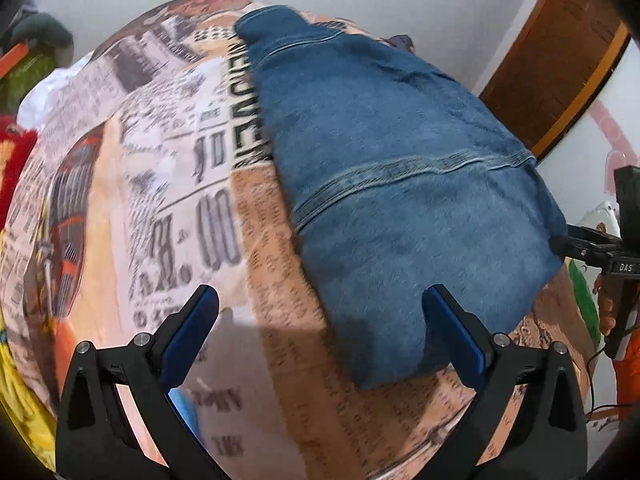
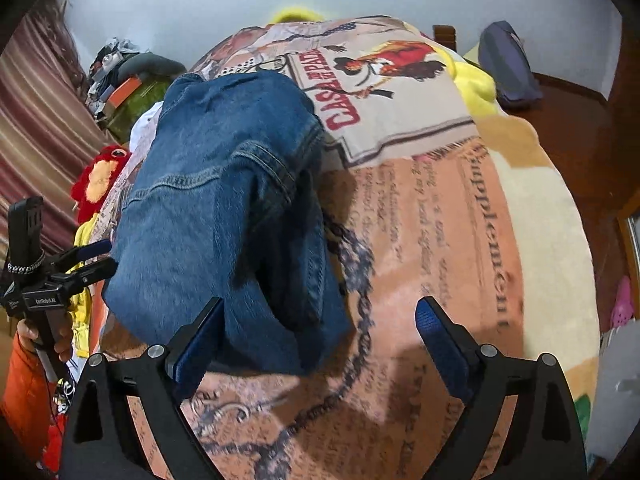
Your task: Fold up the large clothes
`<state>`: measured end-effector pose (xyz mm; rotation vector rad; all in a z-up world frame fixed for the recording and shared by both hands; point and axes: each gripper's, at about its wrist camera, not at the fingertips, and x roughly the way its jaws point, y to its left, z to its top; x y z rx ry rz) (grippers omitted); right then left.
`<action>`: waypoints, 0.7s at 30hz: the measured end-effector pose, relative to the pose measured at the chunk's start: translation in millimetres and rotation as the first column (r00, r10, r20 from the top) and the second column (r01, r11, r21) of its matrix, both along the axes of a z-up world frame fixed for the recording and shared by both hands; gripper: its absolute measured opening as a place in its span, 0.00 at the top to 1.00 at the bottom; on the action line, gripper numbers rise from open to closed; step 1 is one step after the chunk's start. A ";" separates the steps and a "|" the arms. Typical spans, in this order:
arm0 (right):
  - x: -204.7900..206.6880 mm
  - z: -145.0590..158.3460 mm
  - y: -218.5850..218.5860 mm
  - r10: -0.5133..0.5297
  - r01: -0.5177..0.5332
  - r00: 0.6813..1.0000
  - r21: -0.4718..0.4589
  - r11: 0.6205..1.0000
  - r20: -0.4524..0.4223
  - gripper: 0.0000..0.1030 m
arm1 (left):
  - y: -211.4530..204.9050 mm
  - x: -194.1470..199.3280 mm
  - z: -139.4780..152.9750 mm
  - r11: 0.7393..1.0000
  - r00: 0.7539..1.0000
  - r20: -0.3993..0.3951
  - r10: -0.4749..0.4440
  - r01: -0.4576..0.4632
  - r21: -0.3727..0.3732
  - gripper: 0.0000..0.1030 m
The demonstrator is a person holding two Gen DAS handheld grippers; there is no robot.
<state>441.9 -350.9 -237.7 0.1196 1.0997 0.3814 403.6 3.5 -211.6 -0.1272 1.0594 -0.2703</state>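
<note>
Both sets of jaws are spread wide with nothing in them. My left gripper (image 1: 320,336) hangs over the near edge of the bed, its right-hand finger (image 1: 456,336) above the near end of the folded jeans (image 1: 400,168) and the other one over bare blanket. I can't tell if that pad actually touches the denim. My right gripper (image 2: 320,344) is mirrored: its left-hand finger (image 2: 196,344) sits in front of the denim's near end, the opposite finger over the blanket.

The jeans (image 2: 216,208) lie folded into a long bundle running from the near edge of the bed toward the far edge, seams and waistband stitching showing on top. They rest on a printed blanket (image 1: 192,184) that looks like old newspaper and poster art, with red poster lettering (image 2: 340,100) near the far right corner.

Each camera catches the other gripper at the frame side, held by a hand (image 2: 28,336) with an orange sleeve (image 2: 24,392). A red plush toy (image 2: 100,180) sits off the left edge of the bed, with yellow fabric (image 2: 476,76) at the far right corner.
</note>
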 end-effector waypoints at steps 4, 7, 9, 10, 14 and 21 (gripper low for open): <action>-7.5 4.9 -11.2 -0.031 0.031 0.999 -0.057 0.998 0.009 0.09 | 11.5 -6.8 6.5 0.999 0.999 0.031 0.042 -0.042 0.001 0.00; -10.4 12.6 -15.7 -0.025 0.026 1.000 -0.074 0.997 0.018 0.09 | 16.5 -8.4 15.8 0.997 0.995 0.080 0.055 -0.059 0.050 0.00; -8.7 22.6 -15.7 -0.020 0.022 0.999 -0.063 0.998 0.037 0.09 | 22.3 -6.2 22.4 0.997 0.993 0.091 0.070 -0.073 0.037 0.00; -7.1 27.0 -15.4 -0.020 0.022 0.999 -0.052 0.998 0.047 0.09 | 25.9 -3.3 25.9 0.996 0.992 0.095 0.080 -0.083 0.027 0.00; 11.6 46.0 -6.4 -0.014 0.011 0.998 0.051 0.999 0.062 0.09 | 34.8 7.7 39.1 0.993 0.987 0.114 0.111 -0.106 -0.046 0.00; 66.6 18.4 20.5 0.038 -0.020 0.994 0.176 0.984 -0.102 0.09 | 32.2 43.1 21.2 0.973 0.994 -0.004 0.108 -0.107 -0.205 0.00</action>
